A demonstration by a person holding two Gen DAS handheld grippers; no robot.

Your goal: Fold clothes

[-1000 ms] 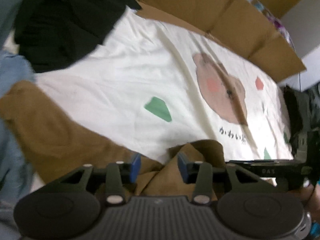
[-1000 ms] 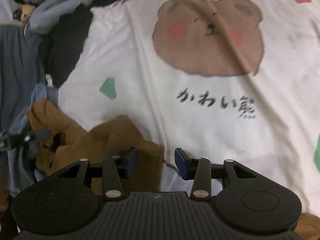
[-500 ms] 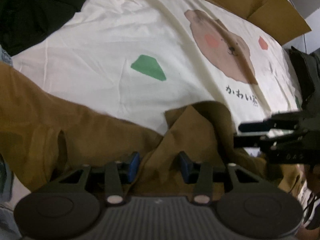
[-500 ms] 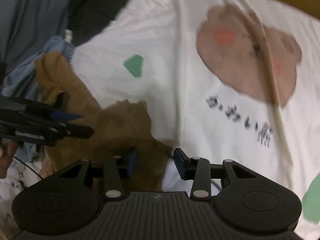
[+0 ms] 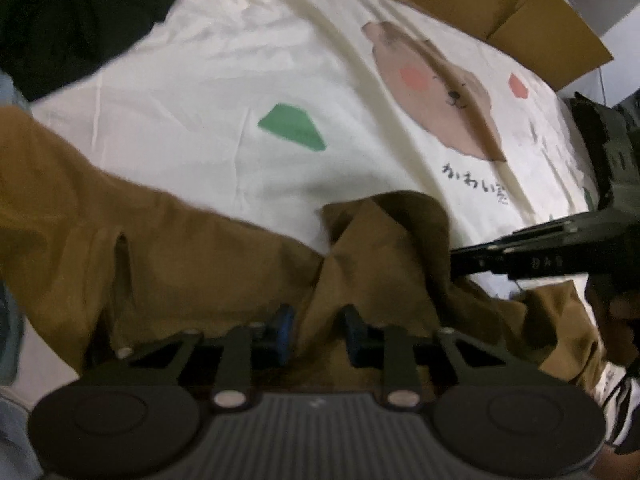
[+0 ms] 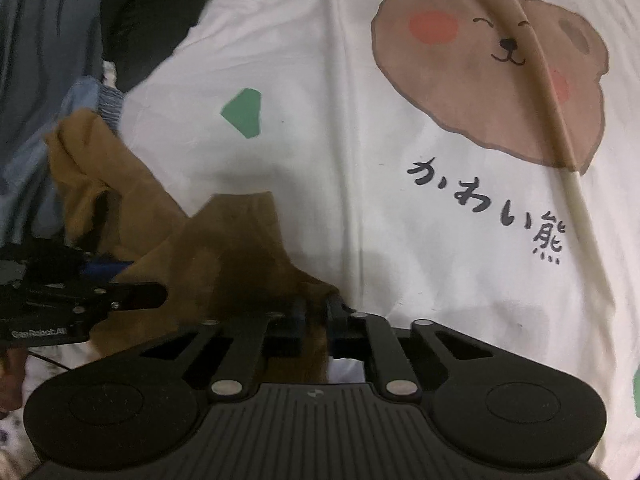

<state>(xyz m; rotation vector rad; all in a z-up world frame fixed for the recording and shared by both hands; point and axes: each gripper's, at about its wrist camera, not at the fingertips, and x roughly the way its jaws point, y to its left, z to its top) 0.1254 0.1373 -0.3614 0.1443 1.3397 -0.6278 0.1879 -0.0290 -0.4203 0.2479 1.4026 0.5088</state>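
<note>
A brown garment point(image 5: 180, 248) lies crumpled at the near edge of a cream sheet with a bear print point(image 5: 280, 60). My left gripper point(image 5: 318, 326) points down at it, jaws closing with a raised fold between the blue pads, which stand a little apart. From the right, my right gripper point(image 5: 460, 262) reaches into the same cloth. In the right wrist view, my right gripper point(image 6: 316, 314) is shut on an edge of the brown garment point(image 6: 240, 240), the pads almost touching. My left gripper point(image 6: 132, 280) shows at the left, over the garment's other part.
Dark clothes point(image 5: 80, 20) are piled at the far left, and flattened cardboard point(image 5: 480, 0) lies along the sheet's far edge. Blue denim garments point(image 6: 40, 40) and a black one point(image 6: 160, 8) lie left of the sheet point(image 6: 400, 240). A hand point(image 6: 12, 376) holds the left gripper.
The right gripper's jaws have gone from apart to shut on the brown garment's edge. The left gripper's jaws have narrowed around a fold, and it has come lower over the cloth.
</note>
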